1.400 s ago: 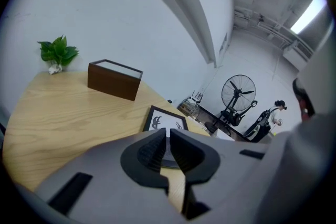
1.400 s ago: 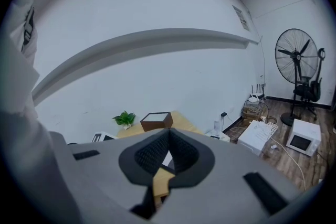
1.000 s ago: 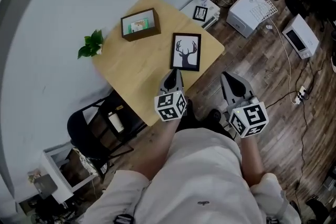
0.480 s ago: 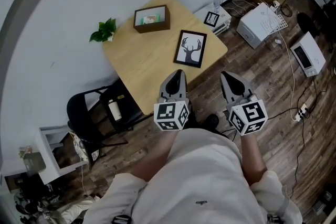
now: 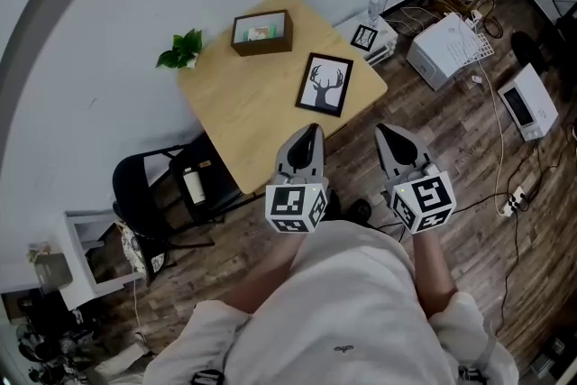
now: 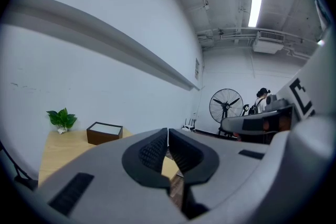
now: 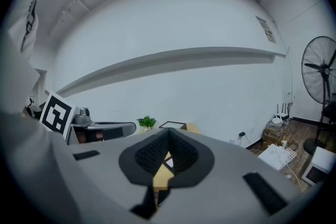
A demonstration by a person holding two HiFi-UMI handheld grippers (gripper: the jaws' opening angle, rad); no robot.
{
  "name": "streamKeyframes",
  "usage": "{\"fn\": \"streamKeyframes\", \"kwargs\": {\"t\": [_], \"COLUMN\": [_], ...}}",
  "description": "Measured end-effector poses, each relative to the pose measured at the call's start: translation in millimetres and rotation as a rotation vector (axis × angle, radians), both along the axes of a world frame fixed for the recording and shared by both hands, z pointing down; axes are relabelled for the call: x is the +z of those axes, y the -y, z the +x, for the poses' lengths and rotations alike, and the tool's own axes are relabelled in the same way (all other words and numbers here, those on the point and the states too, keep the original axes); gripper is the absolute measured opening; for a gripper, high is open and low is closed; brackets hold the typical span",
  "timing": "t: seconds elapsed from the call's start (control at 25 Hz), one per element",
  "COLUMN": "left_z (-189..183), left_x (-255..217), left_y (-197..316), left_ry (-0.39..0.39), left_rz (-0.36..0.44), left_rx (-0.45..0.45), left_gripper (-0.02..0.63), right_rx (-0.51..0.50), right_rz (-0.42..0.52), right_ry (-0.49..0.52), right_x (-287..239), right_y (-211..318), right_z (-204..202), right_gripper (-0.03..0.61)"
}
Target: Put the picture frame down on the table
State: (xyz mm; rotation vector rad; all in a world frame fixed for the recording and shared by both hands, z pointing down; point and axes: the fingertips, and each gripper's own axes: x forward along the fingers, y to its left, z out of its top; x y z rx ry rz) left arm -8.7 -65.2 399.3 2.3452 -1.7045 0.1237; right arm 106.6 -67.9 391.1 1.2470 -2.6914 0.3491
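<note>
The black picture frame [image 5: 325, 84] with a deer-head print lies flat on the wooden table [image 5: 243, 113], near its right corner. My left gripper [image 5: 305, 138] hangs over the table's near edge, jaws shut and empty. My right gripper [image 5: 394, 140] is beside it over the floor, also shut with nothing held. In the left gripper view the jaw tips [image 6: 168, 132] meet, and the table [image 6: 63, 147] lies beyond them. From the right gripper [image 7: 169, 134] view, a sliver of the table shows through the closed jaws.
A dark wooden box [image 5: 261, 32] and a small green plant [image 5: 182, 50] stand at the table's far side. A black chair [image 5: 153, 198] is left of the table. A white printer [image 5: 448, 45], cables and another white device [image 5: 527, 102] lie on the floor at the right. A standing fan [image 6: 227, 105] is behind.
The view has shifted back from the table, so both shut grippers sit farther from the frame. The frame stays flat on the table.
</note>
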Motion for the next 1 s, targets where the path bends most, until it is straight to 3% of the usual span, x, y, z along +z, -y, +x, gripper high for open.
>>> {"fn": "streamKeyframes", "kwargs": {"t": [1.0], "left_z": [5], "left_x": [13], "left_y": [-1], "left_ry": [0.003], "left_rz": [-0.018], "left_rx": [0.021], "left_gripper": [0.012], "right_rx": [0.006], "right_rz": [-0.017], "right_ry": [-0.007], "right_x": [11], "right_y": [-14], "right_z": [-6], "right_gripper": [-0.003]}}
